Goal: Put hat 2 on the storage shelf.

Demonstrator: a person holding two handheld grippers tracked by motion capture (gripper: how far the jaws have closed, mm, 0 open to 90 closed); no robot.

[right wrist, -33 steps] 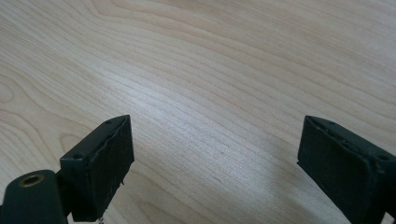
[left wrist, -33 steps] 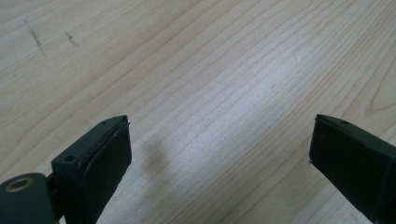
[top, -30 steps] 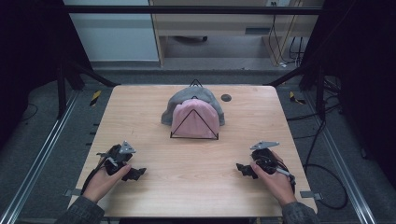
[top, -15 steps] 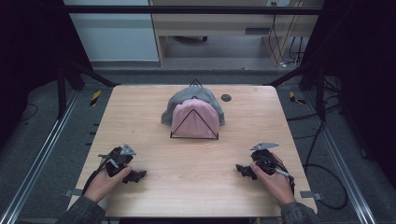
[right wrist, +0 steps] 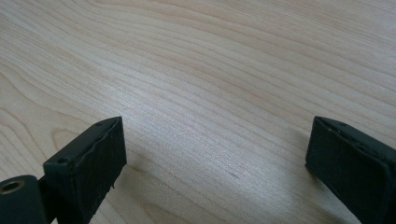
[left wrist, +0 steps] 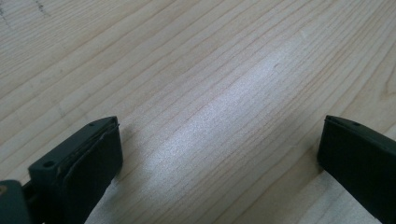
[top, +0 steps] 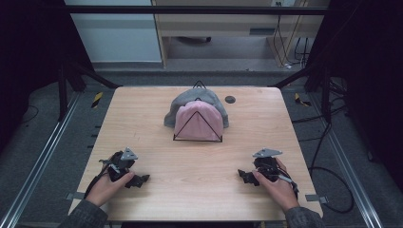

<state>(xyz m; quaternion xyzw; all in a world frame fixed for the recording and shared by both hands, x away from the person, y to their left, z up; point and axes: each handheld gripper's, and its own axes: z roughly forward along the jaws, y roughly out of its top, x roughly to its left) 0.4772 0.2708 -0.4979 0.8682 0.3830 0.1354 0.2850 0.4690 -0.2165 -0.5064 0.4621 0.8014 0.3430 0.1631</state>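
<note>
The left gripper (top: 138, 180) and right gripper (top: 244, 175) are resting on the wooden table (top: 142, 123), jaws just opened wide and empty. The pink cloth (top: 198, 121) on its wire stand (top: 197, 138) is lying well ahead, centred between them, roughly equidistant.

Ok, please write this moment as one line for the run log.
left gripper: open, empty, jaws just opened wider | right gripper: open, empty, jaws just opened wider | pink cloth and grey cloth on wire rack: untouched, table centre
</note>
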